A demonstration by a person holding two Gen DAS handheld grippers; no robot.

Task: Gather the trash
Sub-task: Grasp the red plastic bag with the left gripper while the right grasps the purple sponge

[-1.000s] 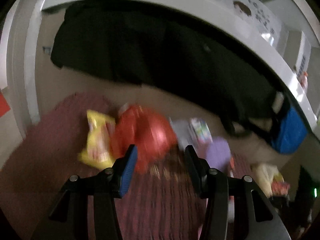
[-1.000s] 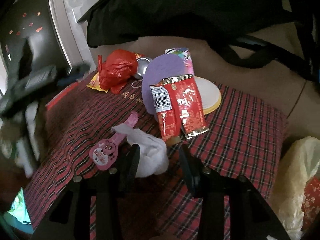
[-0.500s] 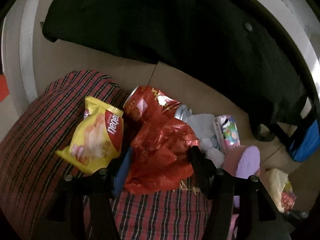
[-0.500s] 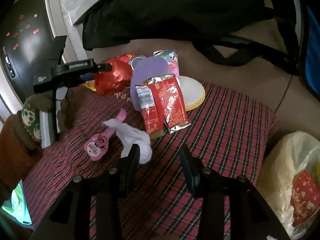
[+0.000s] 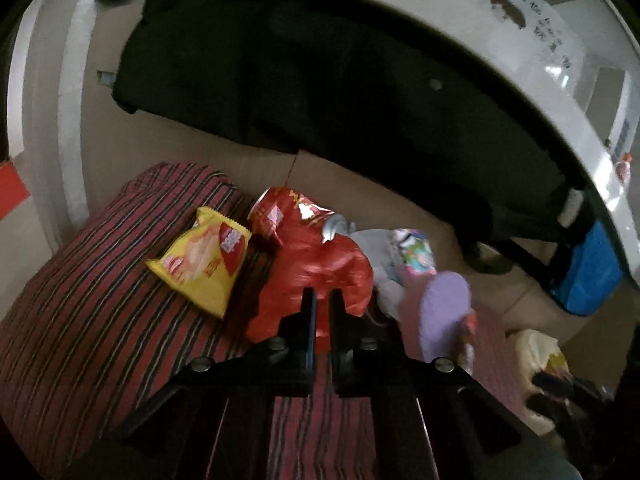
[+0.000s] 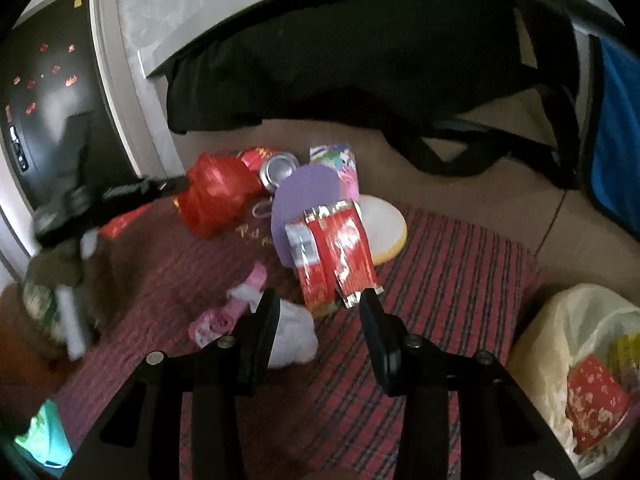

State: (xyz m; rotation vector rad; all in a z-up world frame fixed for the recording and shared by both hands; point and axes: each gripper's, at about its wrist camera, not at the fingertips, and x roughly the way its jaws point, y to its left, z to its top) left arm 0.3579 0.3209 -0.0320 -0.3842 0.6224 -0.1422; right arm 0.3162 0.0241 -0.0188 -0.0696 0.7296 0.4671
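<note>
My left gripper (image 5: 321, 300) is shut on a crumpled red plastic bag (image 5: 316, 272), held just above the plaid cloth; it also shows in the right wrist view (image 6: 214, 196). A yellow snack packet (image 5: 204, 258) lies left of it, a red can (image 5: 280, 210) behind it. My right gripper (image 6: 318, 300) is open and empty above the cloth, with a white crumpled tissue (image 6: 294, 334) by its left finger and red foil wrappers (image 6: 334, 254) just ahead. A trash bag (image 6: 576, 360) with rubbish sits at the lower right.
A purple disc (image 6: 308, 196), a white plate (image 6: 380, 228), a pink toy (image 6: 228, 308) and a colourful packet (image 6: 336, 156) lie on the red plaid cloth (image 6: 452, 264). A black garment (image 6: 360, 80) hangs over the white frame behind. A blue bag (image 6: 616, 152) is far right.
My left gripper has closed on the red bag and lifted it slightly. My right gripper has moved forward over the tissue, still open.
</note>
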